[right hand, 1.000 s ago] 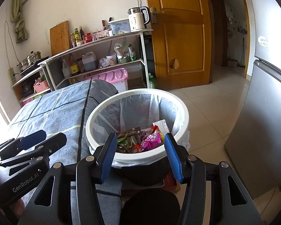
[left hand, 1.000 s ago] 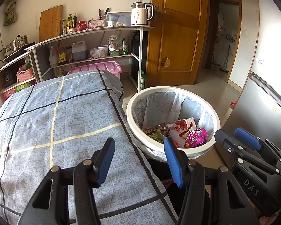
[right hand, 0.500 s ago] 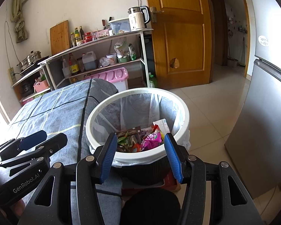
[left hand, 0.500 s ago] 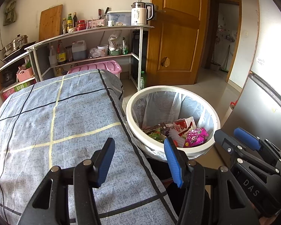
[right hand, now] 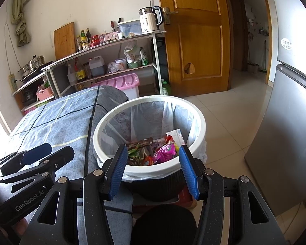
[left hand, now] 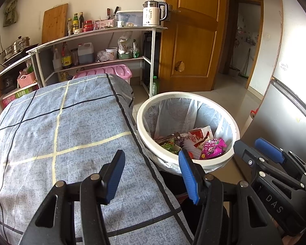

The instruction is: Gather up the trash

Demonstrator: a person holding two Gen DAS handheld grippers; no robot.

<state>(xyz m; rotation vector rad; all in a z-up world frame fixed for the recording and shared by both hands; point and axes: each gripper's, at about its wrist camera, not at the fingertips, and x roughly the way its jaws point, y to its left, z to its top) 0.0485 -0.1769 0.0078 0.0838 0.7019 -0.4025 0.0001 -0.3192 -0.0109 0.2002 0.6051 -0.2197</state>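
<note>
Two grippers are out in front of the person, and neither carries anything. The left gripper [left hand: 152,173] hangs over the near end of the checked blue cloth [left hand: 71,134] with its jaws standing apart at a middling width. The right gripper [right hand: 151,168], just beside it, shows the same empty gap, and it points straight over the near rim of the bin [right hand: 200,120].

One bin, then, white-rimmed and lined with a thin clear bag, stands just ahead of the right gripper and off to the right of the left one. Down in it lies the trash [right hand: 153,153]: one bright pink wrapper, one red-and-white packet, a brown wrapper and green scraps beneath. I cannot count the tangle below more closely. On the cloth ahead of the left gripper I see no piece waiting to be picked up, so to my eye the collecting looks close to finished.

What might go amiss is mostly about the bin. It seems to sit raised on something reddish at its base, right against the hanging cloth, so a careless knock from the right gripper could tip it. A finger catching the liner's loose edge could drag the bag off the rim. The two tools also sit close enough to clash.
</note>
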